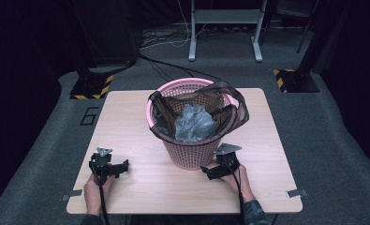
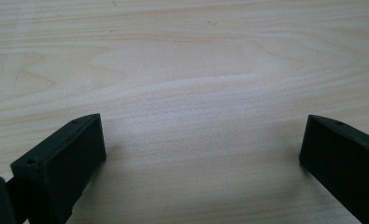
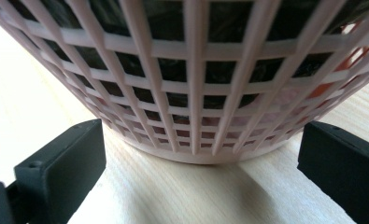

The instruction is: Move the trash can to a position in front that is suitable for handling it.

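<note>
High view has us poised before the pink basket (image 1: 192, 150) (both grippers' jaws wide, empty); next, we reach for its bag liner (image 1: 229, 105).

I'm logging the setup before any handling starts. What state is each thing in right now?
pink basket: upright on the table, near the right gripper.
dark bag: lining the basket, edges draped loosely over the rim.
grey crumpled material: lying inside the bag.
left gripper: open, empty, low over bare table.
right gripper: open, empty, facing the basket's base.
</note>
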The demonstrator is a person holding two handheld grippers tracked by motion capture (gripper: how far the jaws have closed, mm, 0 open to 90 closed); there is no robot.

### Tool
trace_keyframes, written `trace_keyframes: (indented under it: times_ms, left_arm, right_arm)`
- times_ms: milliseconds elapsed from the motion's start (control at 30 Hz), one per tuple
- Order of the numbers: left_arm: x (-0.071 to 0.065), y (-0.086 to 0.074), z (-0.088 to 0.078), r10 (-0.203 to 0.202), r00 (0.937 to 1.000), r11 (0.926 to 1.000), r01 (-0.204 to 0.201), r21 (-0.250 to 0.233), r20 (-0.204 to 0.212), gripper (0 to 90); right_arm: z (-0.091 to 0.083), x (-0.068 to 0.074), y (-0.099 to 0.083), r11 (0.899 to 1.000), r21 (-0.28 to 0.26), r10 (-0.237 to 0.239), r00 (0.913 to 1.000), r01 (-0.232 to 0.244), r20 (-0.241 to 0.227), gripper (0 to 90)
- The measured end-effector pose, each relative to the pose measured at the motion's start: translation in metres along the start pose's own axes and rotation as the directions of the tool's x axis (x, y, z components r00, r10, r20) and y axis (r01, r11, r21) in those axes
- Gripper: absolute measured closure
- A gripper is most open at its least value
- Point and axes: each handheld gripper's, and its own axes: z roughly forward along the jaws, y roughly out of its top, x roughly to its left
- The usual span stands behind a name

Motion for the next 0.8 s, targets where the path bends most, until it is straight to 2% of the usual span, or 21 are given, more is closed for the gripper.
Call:
trace_keyframes:
  times_ms: [367,633,800]
  left_arm:
    - [0.000,0.000,0.000,0.001,1.0000,1.0000,-0.001,0.000,0.000,0.1]
    - [0.000,0.000,0.000,0.001,1.0000,1.0000,-0.001,0.000,0.000,0.1]
    - [0.000,0.000,0.000,0.000,1.0000,1.0000,0.000,0.000,0.000,0.1]
  right_arm:
    - [0.008,0.012,0.006,0.999,-0.006,0.052,0.9976,-0.052,0.045,0.1]
    - [0.011,0.013,0.010,0.998,0.000,0.056,0.9970,-0.056,0.054,0.1]
    - [0.011,0.011,0.014,0.998,-0.016,0.066,0.9957,-0.065,0.065,0.8]
